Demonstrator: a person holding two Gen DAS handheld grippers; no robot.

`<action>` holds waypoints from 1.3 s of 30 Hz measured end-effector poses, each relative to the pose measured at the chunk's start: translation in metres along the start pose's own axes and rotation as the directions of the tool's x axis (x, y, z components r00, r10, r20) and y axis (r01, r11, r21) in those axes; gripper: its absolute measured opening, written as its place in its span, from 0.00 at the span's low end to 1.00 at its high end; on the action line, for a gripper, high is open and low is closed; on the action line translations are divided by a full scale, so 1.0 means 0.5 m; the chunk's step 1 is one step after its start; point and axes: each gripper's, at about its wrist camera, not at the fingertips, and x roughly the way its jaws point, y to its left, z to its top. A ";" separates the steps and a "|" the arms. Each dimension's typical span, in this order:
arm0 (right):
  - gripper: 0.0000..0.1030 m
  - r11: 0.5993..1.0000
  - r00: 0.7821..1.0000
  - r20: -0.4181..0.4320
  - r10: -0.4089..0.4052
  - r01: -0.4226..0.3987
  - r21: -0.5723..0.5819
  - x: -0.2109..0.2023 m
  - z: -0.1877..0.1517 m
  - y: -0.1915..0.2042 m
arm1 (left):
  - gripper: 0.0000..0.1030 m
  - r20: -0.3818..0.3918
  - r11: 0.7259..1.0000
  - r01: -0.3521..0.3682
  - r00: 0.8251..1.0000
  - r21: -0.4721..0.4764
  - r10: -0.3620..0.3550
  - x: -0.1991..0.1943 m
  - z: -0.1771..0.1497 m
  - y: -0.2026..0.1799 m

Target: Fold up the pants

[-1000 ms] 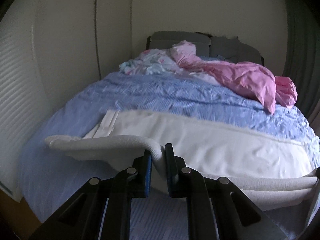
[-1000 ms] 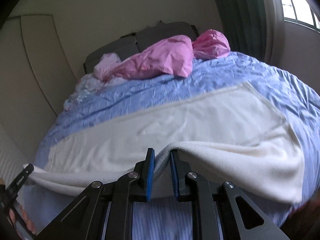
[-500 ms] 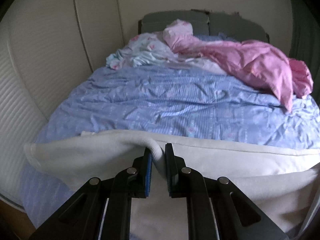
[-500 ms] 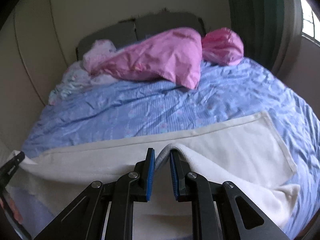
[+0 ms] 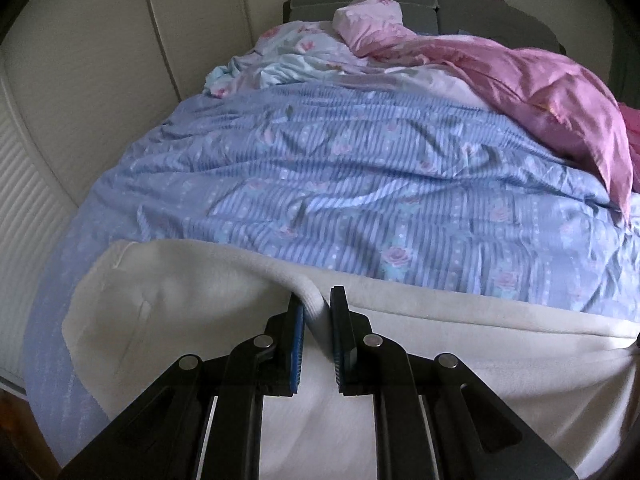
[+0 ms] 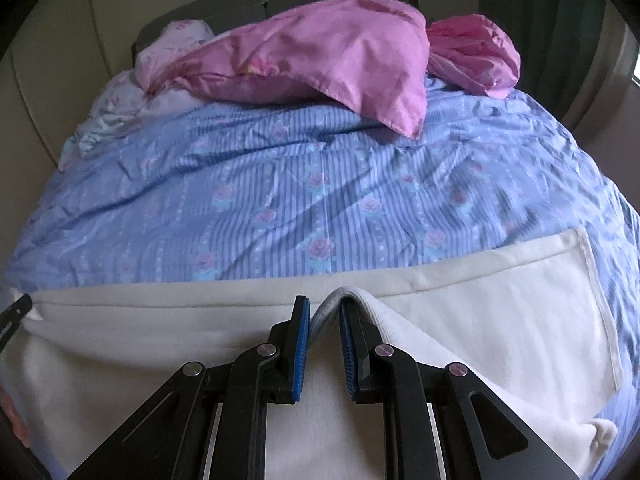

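Cream-white pants (image 5: 460, 352) lie across the near end of a bed with a blue striped floral cover (image 5: 360, 184). My left gripper (image 5: 316, 300) is shut on a pinched fold of the pants' upper layer, near their left end. In the right wrist view the same pants (image 6: 500, 312) spread to the right, and my right gripper (image 6: 325, 308) is shut on a raised fold of their top layer. The lifted layer reaches almost to the far edge of the layer beneath. The left gripper's tip (image 6: 16, 312) shows at the left edge of the right wrist view.
A pink duvet (image 6: 320, 60) and a second pink bundle (image 6: 476, 52) are heaped at the head of the bed, with a pale floral sheet (image 5: 288, 60) beside them. A dark headboard (image 5: 400, 4) stands behind. A cream wall panel (image 5: 80, 100) runs along the left side; dark curtains (image 6: 552, 20) hang at the right.
Both grippers have carried the near edge of the pants away from me, over the lower layer, and sunk lower. The strip of lower layer showing beyond the fold has shrunk to a narrow band.
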 end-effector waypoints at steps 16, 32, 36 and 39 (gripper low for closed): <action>0.63 0.995 0.996 -0.079 0.047 -0.054 -0.086 0.010 -0.001 0.021 | 0.97 0.220 0.983 -0.102 0.973 0.155 0.066 -0.144 -0.007 -0.070; 0.67 0.957 0.997 -0.072 0.042 -0.061 -0.283 -0.227 -0.080 -0.045 | 0.97 0.082 0.981 0.129 0.987 0.145 -0.141 -0.357 -0.201 -0.054; 0.67 0.953 0.995 -0.071 0.062 -0.080 -0.291 -0.277 -0.113 -0.079 | 0.97 0.078 0.982 0.102 0.990 0.160 -0.115 -0.413 -0.255 -0.073; 0.67 0.934 0.996 -0.044 0.074 -0.085 -0.348 -0.314 -0.141 -0.096 | 0.97 0.072 0.977 0.080 0.993 0.196 -0.095 -0.443 -0.281 -0.107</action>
